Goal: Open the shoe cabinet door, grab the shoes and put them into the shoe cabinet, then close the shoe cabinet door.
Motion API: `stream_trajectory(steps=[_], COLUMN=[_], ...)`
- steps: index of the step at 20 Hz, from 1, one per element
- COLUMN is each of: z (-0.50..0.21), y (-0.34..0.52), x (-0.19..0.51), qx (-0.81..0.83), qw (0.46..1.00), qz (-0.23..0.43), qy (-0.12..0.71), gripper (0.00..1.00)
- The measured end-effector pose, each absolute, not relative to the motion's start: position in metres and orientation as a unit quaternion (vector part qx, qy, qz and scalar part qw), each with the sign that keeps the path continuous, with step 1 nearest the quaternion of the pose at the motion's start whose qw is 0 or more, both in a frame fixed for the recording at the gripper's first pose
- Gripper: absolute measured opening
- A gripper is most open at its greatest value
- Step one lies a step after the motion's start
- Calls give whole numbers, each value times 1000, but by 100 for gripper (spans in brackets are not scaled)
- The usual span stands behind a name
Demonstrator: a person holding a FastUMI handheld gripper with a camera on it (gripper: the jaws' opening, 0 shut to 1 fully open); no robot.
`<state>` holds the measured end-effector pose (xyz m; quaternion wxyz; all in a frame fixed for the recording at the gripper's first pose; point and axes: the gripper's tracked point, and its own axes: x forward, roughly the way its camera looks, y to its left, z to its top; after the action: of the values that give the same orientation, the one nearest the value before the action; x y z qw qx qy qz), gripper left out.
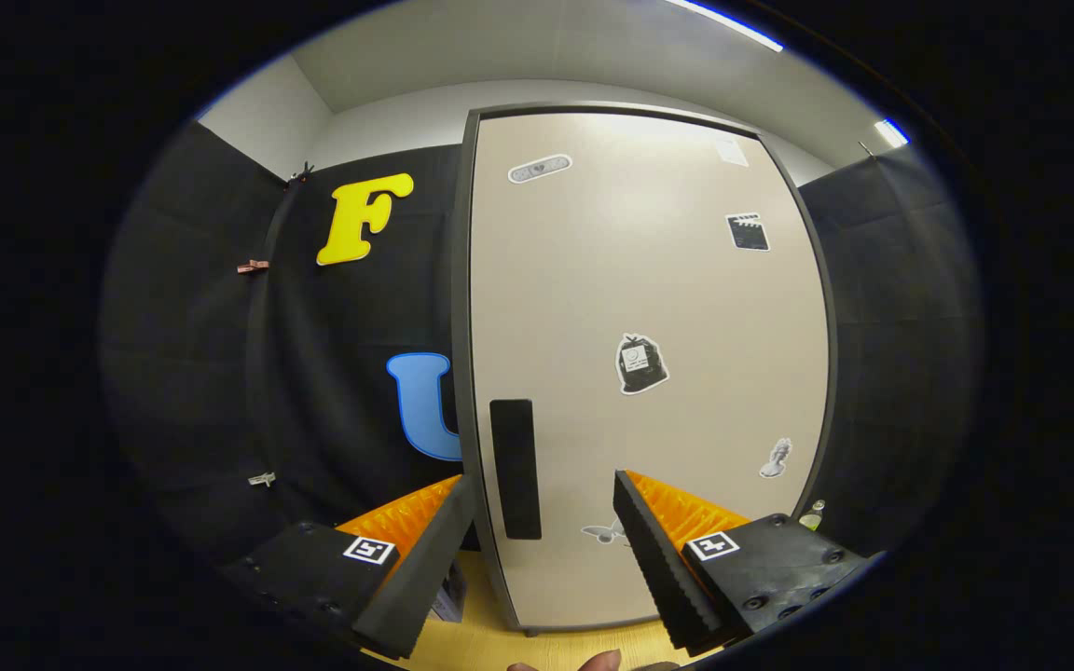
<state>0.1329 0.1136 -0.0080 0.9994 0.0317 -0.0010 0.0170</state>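
Door (649, 373) of the shoe cabinet stands shut dead ahead at twelve o'clock, so the task seems to be at its first step. Gripper (544, 508) fingers are spread apart, empty, with the dark vertical handle (515, 469) just beyond and between them, nearer the left finger. Next move likely calls for closing on that handle and pulling. Stickers (640, 363) dot the door; nothing blocks the approach. No shoes can be made out.
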Motion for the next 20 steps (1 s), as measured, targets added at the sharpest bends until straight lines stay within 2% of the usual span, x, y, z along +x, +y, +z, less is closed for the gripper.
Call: stream_trajectory(steps=[5, 8, 11, 13, 14, 18, 20], z=[-27, -35, -42, -41, -39, -43, -42], y=[121, 127, 132, 133, 128, 131, 132], x=[177, 199, 205, 205, 200, 203, 200], qx=[40, 45, 47, 28, 14, 12, 8], qw=[999, 999, 999, 1000, 1000, 1000, 999], qz=[6, 6, 4, 0, -7, 15, 25], qy=[12, 16, 20, 9, 7, 15, 18], gripper=[96, 83, 53, 43, 44, 21, 20])
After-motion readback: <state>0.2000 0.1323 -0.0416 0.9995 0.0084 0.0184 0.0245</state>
